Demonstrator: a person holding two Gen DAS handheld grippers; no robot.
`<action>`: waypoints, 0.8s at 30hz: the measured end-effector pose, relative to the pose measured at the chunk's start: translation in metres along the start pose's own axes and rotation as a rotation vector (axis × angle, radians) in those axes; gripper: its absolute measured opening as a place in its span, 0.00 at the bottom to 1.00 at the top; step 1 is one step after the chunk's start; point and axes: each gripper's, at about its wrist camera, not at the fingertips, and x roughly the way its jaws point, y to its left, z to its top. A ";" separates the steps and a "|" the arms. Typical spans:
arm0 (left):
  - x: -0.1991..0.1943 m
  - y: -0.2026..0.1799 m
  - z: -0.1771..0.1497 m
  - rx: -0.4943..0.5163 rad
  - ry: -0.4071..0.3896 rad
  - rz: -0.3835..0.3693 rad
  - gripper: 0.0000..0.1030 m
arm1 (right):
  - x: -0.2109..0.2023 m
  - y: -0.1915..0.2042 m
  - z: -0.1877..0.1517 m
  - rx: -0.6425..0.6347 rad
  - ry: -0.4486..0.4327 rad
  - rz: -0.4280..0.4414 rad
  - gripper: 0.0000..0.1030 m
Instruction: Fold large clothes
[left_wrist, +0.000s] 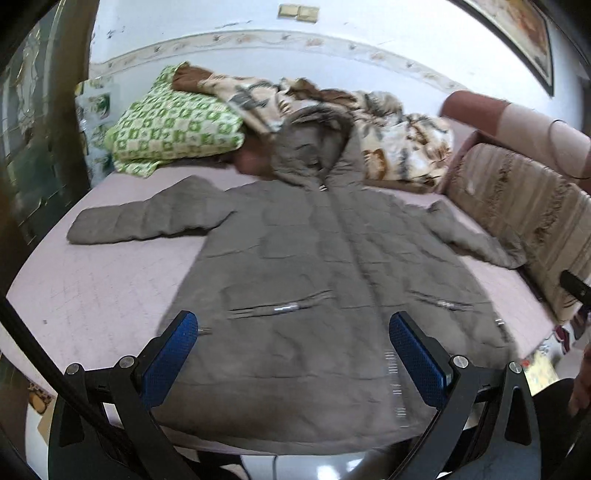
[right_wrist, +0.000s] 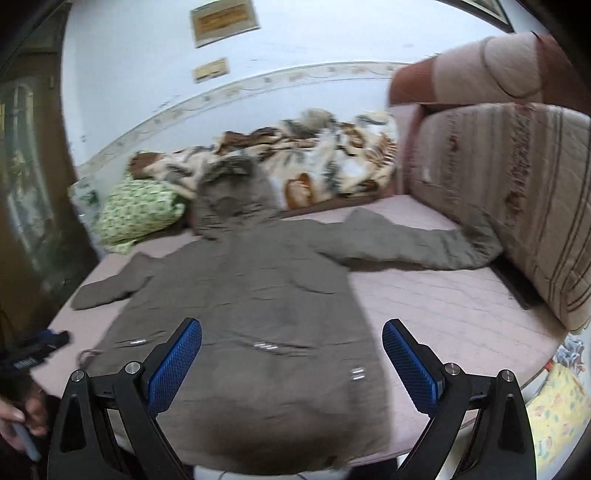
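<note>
Grey padded coat (left_wrist: 314, 266) lies flat on the bed (left_wrist: 92, 295), front up, hood (left_wrist: 314, 140) toward the wall, both sleeves spread out — hem hangs just over the near edge. Left tongs (left_wrist: 291, 354) are spread wide, holding nothing, hovering above the hem area near the pocket zip (left_wrist: 284, 307). Right tongs (right_wrist: 291, 362) are likewise wide apart and empty, above the coat's right hem corner.

Step in hand, judged: first fold not yet begun. Best start is probably 1 sleeve — right sleeve (right_wrist: 424, 243) ends against the striped cushion (right_wrist: 517, 192), so pinch it at the cuff, lift clear, lay it across the chest. Bite deep; thin pinches may slip.

Fabric looks quilted, puffy, matte, with stitched squares and metal snaps. Bulky, so folds will likely spring back. Bed cover is pale pink and smooth. A patterned blanket (left_wrist: 388, 122) and green checked pillow (left_wrist: 173, 125) sit behind the hood.
</note>
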 end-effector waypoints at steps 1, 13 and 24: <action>-0.008 -0.006 -0.003 -0.014 -0.017 -0.003 1.00 | -0.006 0.015 -0.001 -0.006 -0.006 0.009 0.97; -0.037 -0.023 -0.029 -0.054 -0.033 0.058 1.00 | -0.032 0.098 -0.022 -0.056 -0.078 -0.001 0.97; -0.027 -0.012 -0.038 -0.043 -0.011 0.079 1.00 | -0.002 0.104 -0.039 -0.071 0.026 -0.003 0.97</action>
